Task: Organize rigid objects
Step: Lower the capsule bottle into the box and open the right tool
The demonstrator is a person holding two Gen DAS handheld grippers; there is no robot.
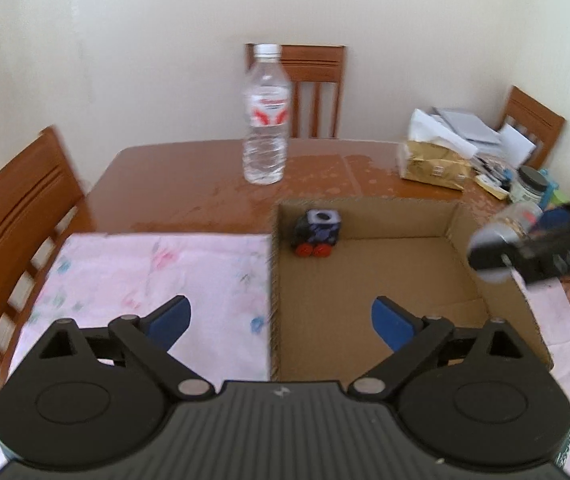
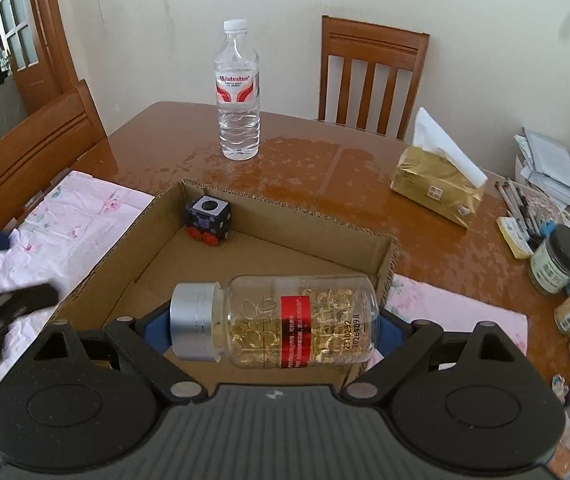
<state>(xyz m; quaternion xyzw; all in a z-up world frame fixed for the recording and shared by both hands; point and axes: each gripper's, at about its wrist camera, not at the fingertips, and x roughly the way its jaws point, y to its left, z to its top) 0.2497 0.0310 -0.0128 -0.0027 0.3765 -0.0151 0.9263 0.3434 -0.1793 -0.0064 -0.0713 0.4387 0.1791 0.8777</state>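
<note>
Fingers of the right gripper (image 2: 275, 330) clamp a clear plastic capsule bottle with silver cap (image 2: 275, 320) end to end, sideways above the near edge of the brown cardboard tray (image 2: 245, 200). It looks stiff, light and slippery, so this grip may slip. Left gripper (image 1: 281, 322) stands wide and empty; a black toy cube on red wheels (image 2: 207, 221) sits in the tray's far corner.

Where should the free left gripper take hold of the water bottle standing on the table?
Grip the water bottle across its ribbed body, below the label, coming in level from the near side. It stands upright, apart from the cardboard box; the left gripper is open and empty.
</note>
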